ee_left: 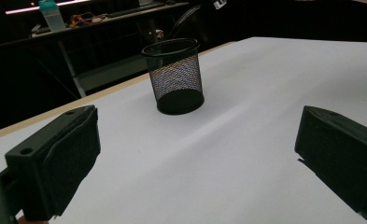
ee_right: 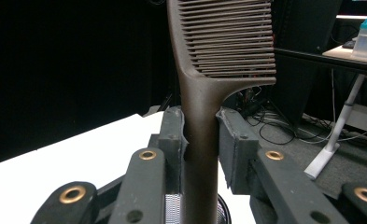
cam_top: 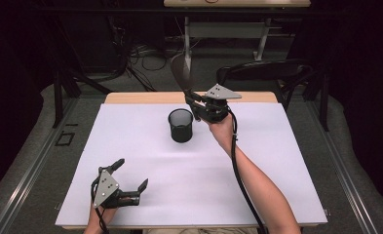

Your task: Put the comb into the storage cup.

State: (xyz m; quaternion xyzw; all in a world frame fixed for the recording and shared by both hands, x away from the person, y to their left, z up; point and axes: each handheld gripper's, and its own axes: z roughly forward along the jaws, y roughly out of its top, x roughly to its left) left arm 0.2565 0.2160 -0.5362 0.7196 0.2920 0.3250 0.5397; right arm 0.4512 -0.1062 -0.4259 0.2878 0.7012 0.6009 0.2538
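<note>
Gripping a dark brown plastic comb (ee_right: 204,93) by its handle, the right claw (cam_top: 197,104) is hovering just past the far right rim of the black wire-mesh pen cup (cam_top: 181,125), which is standing upright on the white sheet covering the surface (cam_top: 277,161). In the right gripper view the jaws are pressing on both sides of the narrow handle, with the toothed head rising above them and the handle's lower end running down past the jaws toward the cup's mesh and rim, glimpsed directly below. So the comb's long axis is sitting close to vertical, teeth end up, handle end down, and the cup's mouth is lying just beneath and slightly toward the person from the claw. The likely next step is lowering the handle into the cup, and that hinges on bringing the handle's lower tip over the opening rather than over the rim; from the high view the claw is looking a touch beyond and to the right of the cup's centre, so a small shift back and left seems needed.

The left claw (cam_top: 130,175) is resting low on the near left part of the surface, jaws spread wide and holding nothing, well apart from the cup. In the left gripper view the cup (ee_left: 174,77) is standing farther off between those open jaws. The right hand is clearly the nearer one.
</note>
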